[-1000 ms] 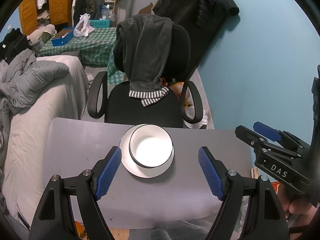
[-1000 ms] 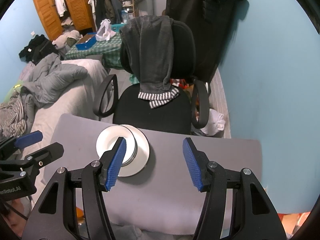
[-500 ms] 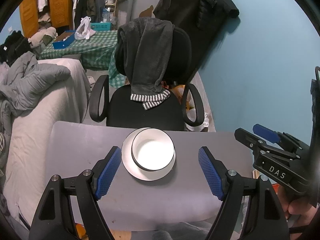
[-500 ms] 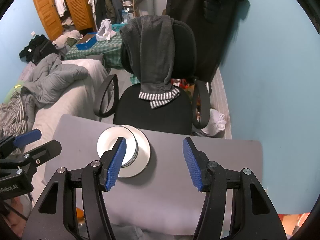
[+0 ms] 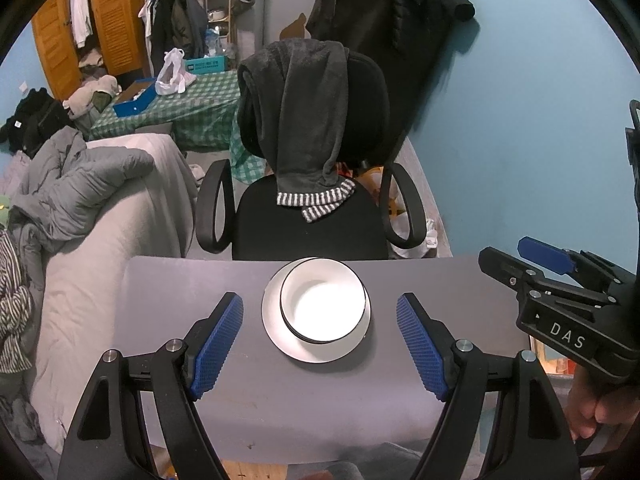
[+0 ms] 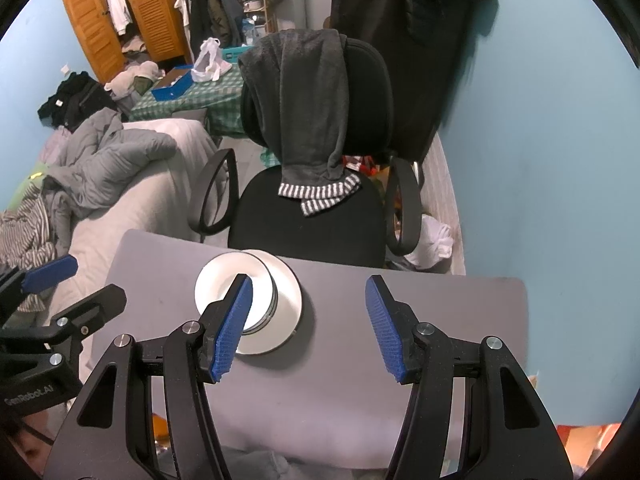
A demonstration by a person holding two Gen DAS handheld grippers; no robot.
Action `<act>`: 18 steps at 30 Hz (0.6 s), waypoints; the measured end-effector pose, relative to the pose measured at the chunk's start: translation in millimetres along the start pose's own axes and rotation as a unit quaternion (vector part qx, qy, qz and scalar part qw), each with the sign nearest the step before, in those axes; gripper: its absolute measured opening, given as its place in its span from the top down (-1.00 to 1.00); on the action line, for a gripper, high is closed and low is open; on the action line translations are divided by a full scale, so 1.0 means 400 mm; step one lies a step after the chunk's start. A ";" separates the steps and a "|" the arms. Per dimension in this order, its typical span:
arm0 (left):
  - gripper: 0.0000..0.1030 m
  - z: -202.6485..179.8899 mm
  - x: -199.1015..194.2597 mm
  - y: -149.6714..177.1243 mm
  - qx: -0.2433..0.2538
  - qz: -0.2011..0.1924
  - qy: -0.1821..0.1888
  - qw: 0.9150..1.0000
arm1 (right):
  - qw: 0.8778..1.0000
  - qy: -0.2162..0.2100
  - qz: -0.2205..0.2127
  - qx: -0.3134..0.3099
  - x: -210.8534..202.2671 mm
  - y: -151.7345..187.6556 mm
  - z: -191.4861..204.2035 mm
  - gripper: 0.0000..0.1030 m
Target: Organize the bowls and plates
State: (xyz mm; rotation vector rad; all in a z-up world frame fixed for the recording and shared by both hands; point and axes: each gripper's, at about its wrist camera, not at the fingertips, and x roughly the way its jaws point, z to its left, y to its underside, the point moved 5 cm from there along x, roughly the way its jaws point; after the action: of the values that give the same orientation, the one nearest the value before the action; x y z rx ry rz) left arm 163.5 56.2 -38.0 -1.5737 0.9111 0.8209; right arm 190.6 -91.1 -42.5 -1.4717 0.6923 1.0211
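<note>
Bench (image 5: 200,360): grey, matte top with rounded corners, bare apart from the crockery. White plate (image 5: 280,340) lies flat near the far edge, towards the middle of the top; white bowl (image 5: 323,306) with a dark rim stands upright in it, set slightly towards the plate's far side.

Room: blue walls. Black office chair (image 5: 312,232) with armrests stands just beyond the bench's far edge; dark grey garment (image 5: 308,112) with striped cuffs hangs over its backrest. Bed (image 5: 100,240) to the left carries a crumpled grey duvet (image 5: 80,184). Table with a green checked cloth (image 5: 188,108) stands further back, bearing a blue box (image 5: 134,102) and a white bag (image 5: 170,72). Orange louvred wardrobe doors (image 5: 112,12) in the far left corner; dark coats (image 5: 384,20) hang on the wall behind the chair.

Left gripper (image 5: 320,344): tilted steeply down over the near part of the bench, blue-padded fingers (image 5: 216,346) spread wide, holding nothing; plate and bowl appear between them but further off, untouched.

Right gripper (image 6: 308,328): also angled steeply down, to the right of the crockery; fingers (image 6: 232,328) stand apart and empty, the left one overlapping the bowl (image 6: 228,280) in view only. Person's hand (image 5: 588,412) grips its handle at the lower right of the left wrist view.
</note>
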 end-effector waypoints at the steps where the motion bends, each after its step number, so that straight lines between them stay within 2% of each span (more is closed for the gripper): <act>1: -0.56 0.000 0.000 -0.001 -0.001 0.000 -0.001 1.000 | 1.000 0.000 0.000 0.000 0.000 0.000 0.000 -0.11; 18: -0.56 0.006 -0.010 0.005 -0.019 -0.002 0.007 1.000 | 1.000 -0.002 0.001 -0.001 -0.005 -0.003 0.029 -0.11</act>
State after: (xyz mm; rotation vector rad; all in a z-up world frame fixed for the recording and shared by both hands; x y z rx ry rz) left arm 159.8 59.0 -36.0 -1.6159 0.9063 0.8287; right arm 188.4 -79.9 -39.7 -1.4711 0.6898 1.0270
